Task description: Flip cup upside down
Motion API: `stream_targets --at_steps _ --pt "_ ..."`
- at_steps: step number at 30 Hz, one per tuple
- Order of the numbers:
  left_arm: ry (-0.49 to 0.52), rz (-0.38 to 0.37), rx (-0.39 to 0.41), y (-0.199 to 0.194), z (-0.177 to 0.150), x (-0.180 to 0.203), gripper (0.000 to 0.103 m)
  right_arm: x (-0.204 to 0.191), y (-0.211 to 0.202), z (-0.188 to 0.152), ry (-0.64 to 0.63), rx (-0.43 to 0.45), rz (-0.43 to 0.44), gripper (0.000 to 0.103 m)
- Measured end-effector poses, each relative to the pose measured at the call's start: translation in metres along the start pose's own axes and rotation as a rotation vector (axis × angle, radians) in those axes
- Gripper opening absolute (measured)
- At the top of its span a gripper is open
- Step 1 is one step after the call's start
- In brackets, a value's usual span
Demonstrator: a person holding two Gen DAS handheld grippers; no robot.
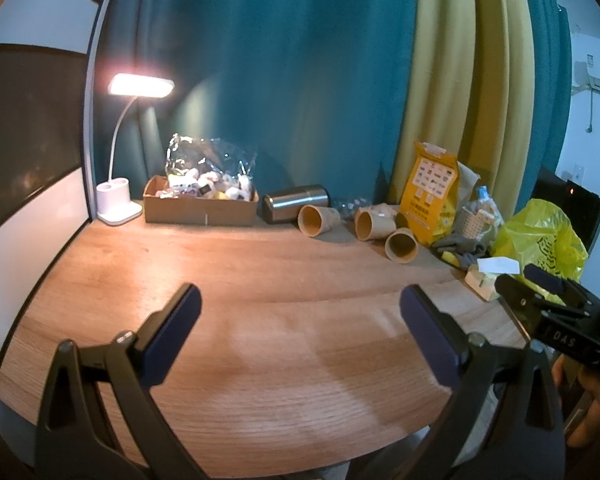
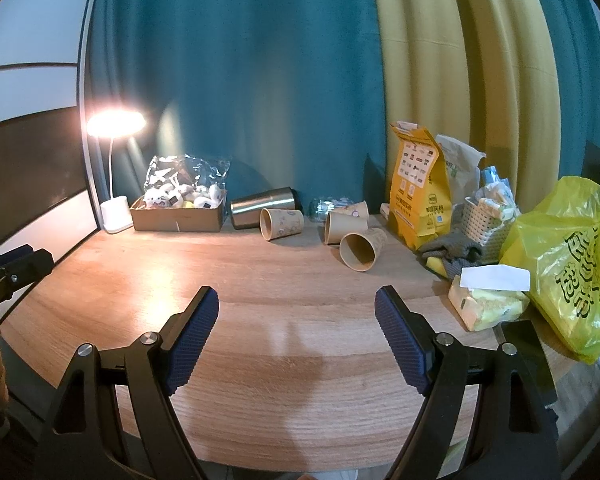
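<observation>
Three brown paper cups lie on their sides at the back of the wooden table, mouths toward me: a left cup (image 1: 315,220) (image 2: 281,223), a middle cup (image 1: 371,225) (image 2: 345,226) and a near cup (image 1: 401,245) (image 2: 362,249). A steel tumbler (image 1: 296,203) (image 2: 262,207) lies on its side behind the left cup. My left gripper (image 1: 300,308) is open and empty above the table's front. My right gripper (image 2: 296,310) is open and empty, well short of the cups. The right gripper also shows at the right edge of the left wrist view (image 1: 548,288).
A lit desk lamp (image 1: 118,160) and a cardboard box of toys (image 1: 200,202) stand at the back left. A yellow paper bag (image 2: 418,188), white basket (image 2: 484,228), grey cloth (image 2: 448,248), tissue pack (image 2: 488,300) and yellow plastic bag (image 2: 564,256) crowd the right. A curtain hangs behind.
</observation>
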State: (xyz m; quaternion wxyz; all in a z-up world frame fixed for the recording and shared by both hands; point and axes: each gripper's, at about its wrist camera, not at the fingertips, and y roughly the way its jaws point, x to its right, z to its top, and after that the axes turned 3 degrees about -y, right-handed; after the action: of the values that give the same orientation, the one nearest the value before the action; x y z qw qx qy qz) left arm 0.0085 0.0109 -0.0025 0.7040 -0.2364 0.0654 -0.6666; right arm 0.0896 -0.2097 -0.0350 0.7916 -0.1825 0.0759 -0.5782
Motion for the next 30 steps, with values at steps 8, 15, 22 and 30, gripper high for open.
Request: stream_targets --at_steps 8,15,22,30 --pt "0.001 -0.001 -0.001 -0.0002 -0.0008 0.0001 0.101 0.0009 -0.0004 -0.0005 0.000 -0.001 0.000 0.083" --pt "0.001 0.000 0.000 -0.0001 -0.0005 0.0002 0.101 0.0005 0.0004 -0.0002 0.000 -0.001 0.000 0.083" --pt "0.001 0.000 0.000 -0.0007 -0.0009 0.0005 0.101 0.0001 0.0015 0.0003 0.001 -0.003 0.000 0.083" --pt "0.001 0.000 0.000 -0.0007 -0.0008 0.0005 0.101 0.0012 0.0018 -0.0001 0.001 -0.004 0.000 0.083"
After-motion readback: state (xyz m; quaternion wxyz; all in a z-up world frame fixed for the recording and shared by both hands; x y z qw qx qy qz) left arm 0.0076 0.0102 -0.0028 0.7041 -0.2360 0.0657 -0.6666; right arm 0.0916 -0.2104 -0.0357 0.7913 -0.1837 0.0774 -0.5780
